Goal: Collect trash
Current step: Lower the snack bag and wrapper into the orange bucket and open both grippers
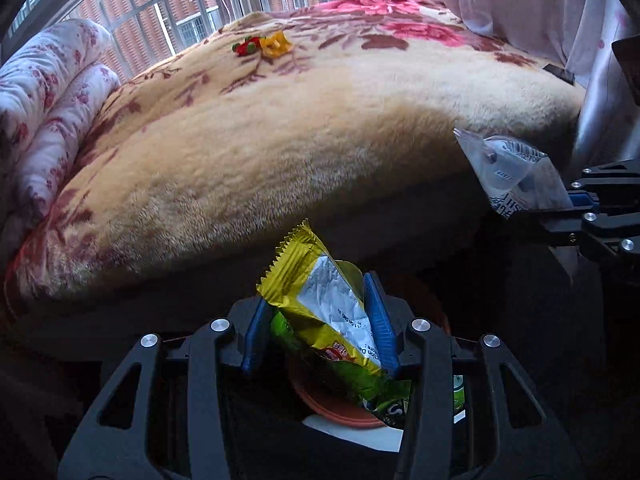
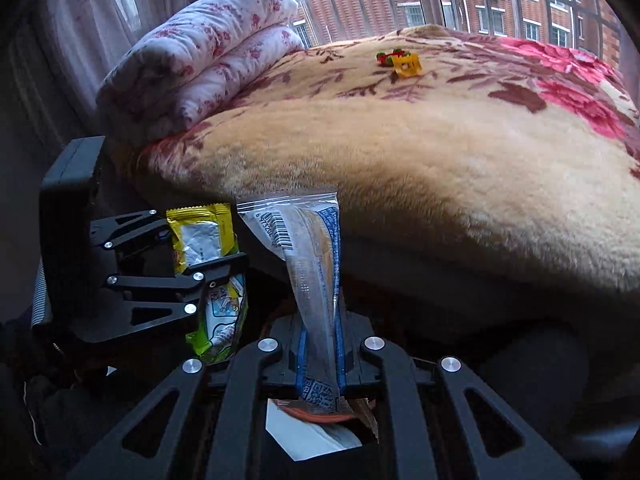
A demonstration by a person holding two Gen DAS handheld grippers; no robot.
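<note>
My left gripper (image 1: pixel 320 320) is shut on a yellow-green snack wrapper (image 1: pixel 320 304), held off the bed's near edge above an orange bin (image 1: pixel 340 408). The wrapper also shows in the right wrist view (image 2: pixel 204 236), with the left gripper (image 2: pixel 224 260) at the left. My right gripper (image 2: pixel 320 344) is shut on a clear plastic wrapper with blue print (image 2: pixel 312 248). It also shows in the left wrist view (image 1: pixel 516 172), held by the right gripper (image 1: pixel 576 204). A small pile of yellow, red and green wrappers (image 1: pixel 264 45) lies far back on the bed (image 2: pixel 400 62).
The bed carries a beige floral blanket (image 1: pixel 280 128). Folded floral quilts (image 1: pixel 48 92) lie at its left end. A barred window (image 1: pixel 192 4) runs behind. A pale curtain (image 1: pixel 540 12) hangs at the right. The orange bin also shows under the right gripper (image 2: pixel 320 414).
</note>
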